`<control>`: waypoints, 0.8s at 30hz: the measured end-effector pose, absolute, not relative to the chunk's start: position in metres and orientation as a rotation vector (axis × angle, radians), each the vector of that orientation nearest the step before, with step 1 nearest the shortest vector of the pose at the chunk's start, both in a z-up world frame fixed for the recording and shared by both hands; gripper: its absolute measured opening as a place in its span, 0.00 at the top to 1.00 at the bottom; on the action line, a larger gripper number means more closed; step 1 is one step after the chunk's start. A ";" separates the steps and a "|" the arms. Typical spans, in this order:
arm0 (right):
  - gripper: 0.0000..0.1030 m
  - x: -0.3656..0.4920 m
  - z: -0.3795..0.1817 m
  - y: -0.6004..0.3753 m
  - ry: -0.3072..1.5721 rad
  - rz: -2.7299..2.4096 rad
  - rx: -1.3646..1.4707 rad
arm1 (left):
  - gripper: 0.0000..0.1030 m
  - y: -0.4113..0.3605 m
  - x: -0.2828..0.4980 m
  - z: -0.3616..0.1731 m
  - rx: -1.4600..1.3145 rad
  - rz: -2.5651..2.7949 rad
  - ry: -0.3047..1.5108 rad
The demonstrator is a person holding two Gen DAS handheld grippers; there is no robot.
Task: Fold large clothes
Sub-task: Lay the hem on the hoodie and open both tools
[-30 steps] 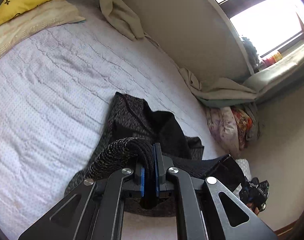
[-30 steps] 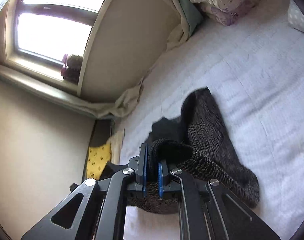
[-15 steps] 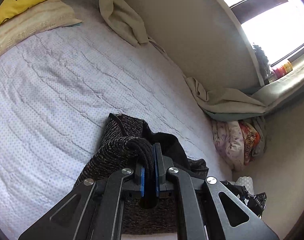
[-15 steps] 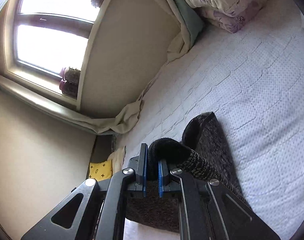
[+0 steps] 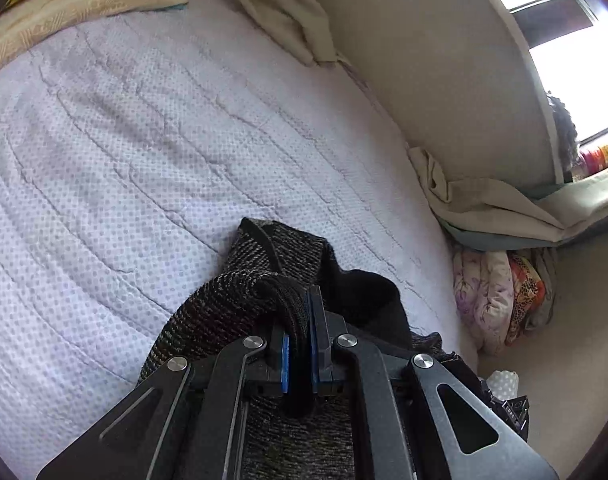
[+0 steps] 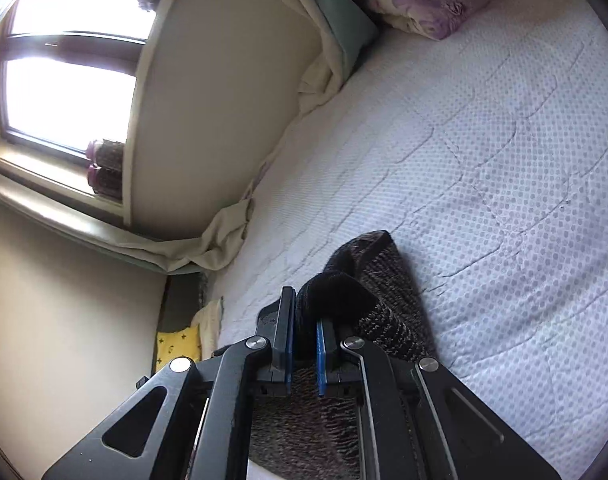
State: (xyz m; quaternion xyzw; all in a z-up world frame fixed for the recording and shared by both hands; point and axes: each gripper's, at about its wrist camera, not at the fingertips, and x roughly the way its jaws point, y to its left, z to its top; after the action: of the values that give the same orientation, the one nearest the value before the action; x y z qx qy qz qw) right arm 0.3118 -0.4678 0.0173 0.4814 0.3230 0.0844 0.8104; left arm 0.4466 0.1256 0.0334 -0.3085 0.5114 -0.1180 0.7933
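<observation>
A dark marled knit sweater [image 5: 228, 308] lies bunched on the white dotted bedspread [image 5: 116, 152]. My left gripper [image 5: 300, 320] is shut on a rolled fold of its edge, the blue pads squeezing the knit. In the right wrist view the same sweater [image 6: 387, 276] shows, and my right gripper [image 6: 304, 320] is shut on another thick fold of it. Most of the garment hangs below and behind the fingers, hidden by the gripper frames. A black inner part [image 5: 367, 300] of the sweater bulges just right of the left fingers.
A beige wall panel [image 5: 443, 60] runs along the bed's far side, with cream cloth [image 5: 475, 200] tucked at its foot. A floral bundle [image 5: 487, 296] sits at the bed's end. Pillows [image 5: 76, 4] lie at the head. A window sill [image 6: 64, 184] holds small pots.
Both grippers have sunk toward the bedspread and moved across it with the sweater still held. The visible part of the garment ahead of the fingers has shrunk.
</observation>
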 end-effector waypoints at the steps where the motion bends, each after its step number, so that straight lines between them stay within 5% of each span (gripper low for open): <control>1: 0.96 0.315 0.014 -0.467 0.698 0.174 1.022 | 0.90 0.125 0.450 0.029 -0.661 -0.245 1.109; 12: 0.96 0.343 -0.028 -0.464 0.796 0.082 0.928 | 0.89 0.106 0.475 -0.016 -0.588 -0.168 1.185; 17: 0.94 0.350 -0.038 -0.458 0.824 0.044 0.874 | 0.81 0.098 0.477 -0.026 -0.547 -0.166 1.198; 20: 0.90 0.352 -0.037 -0.453 0.832 0.029 0.847 | 0.69 0.095 0.475 -0.024 -0.514 -0.177 1.201; 22: 0.83 0.351 -0.034 -0.450 0.833 0.017 0.831 | 0.51 0.096 0.473 -0.019 -0.501 -0.174 1.197; 24: 0.68 0.349 -0.030 -0.449 0.828 0.003 0.830 | 0.39 0.098 0.466 -0.012 -0.464 -0.155 1.185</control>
State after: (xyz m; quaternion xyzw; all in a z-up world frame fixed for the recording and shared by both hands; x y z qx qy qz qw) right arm 0.3488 -0.4485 -0.0297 0.3915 0.3908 0.0014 0.8331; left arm 0.4662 0.0983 -0.0123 -0.2164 0.5527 -0.0724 0.8015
